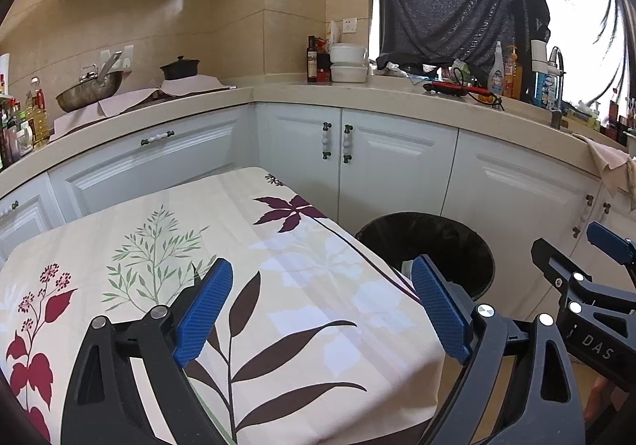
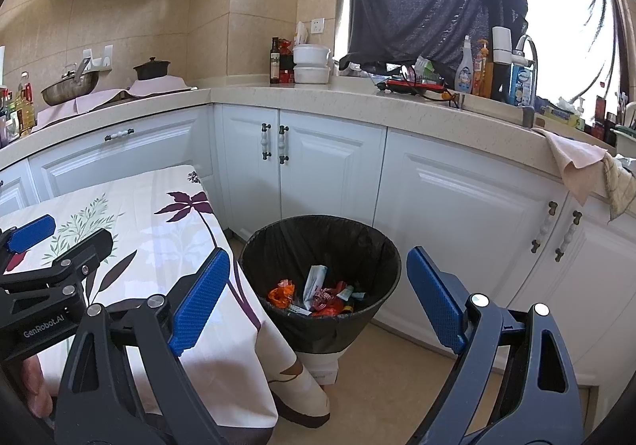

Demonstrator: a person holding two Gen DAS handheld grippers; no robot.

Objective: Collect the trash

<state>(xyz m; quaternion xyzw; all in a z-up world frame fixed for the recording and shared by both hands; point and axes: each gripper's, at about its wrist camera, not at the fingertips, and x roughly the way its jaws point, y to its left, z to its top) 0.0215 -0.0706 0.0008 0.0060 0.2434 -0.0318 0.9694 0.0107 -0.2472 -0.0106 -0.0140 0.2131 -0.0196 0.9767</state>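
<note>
A black-lined trash bin (image 2: 318, 246) stands on the floor right of the table; in the left wrist view (image 1: 445, 238) only its rim shows. Several wrappers (image 2: 318, 292), orange, red and white, lie inside it. My left gripper (image 1: 322, 310) is open and empty above the table's floral cloth (image 1: 198, 246). My right gripper (image 2: 318, 298) is open and empty, held over the bin's near side. The left gripper also shows at the left edge of the right wrist view (image 2: 59, 246). No trash shows on the cloth.
White cabinets (image 2: 457, 206) run behind the bin under a beige L-shaped counter (image 2: 338, 97) with bottles, white containers, a wok and a pot. A cloth (image 2: 576, 163) hangs off the counter at right. Floor (image 2: 397, 385) lies in front of the bin.
</note>
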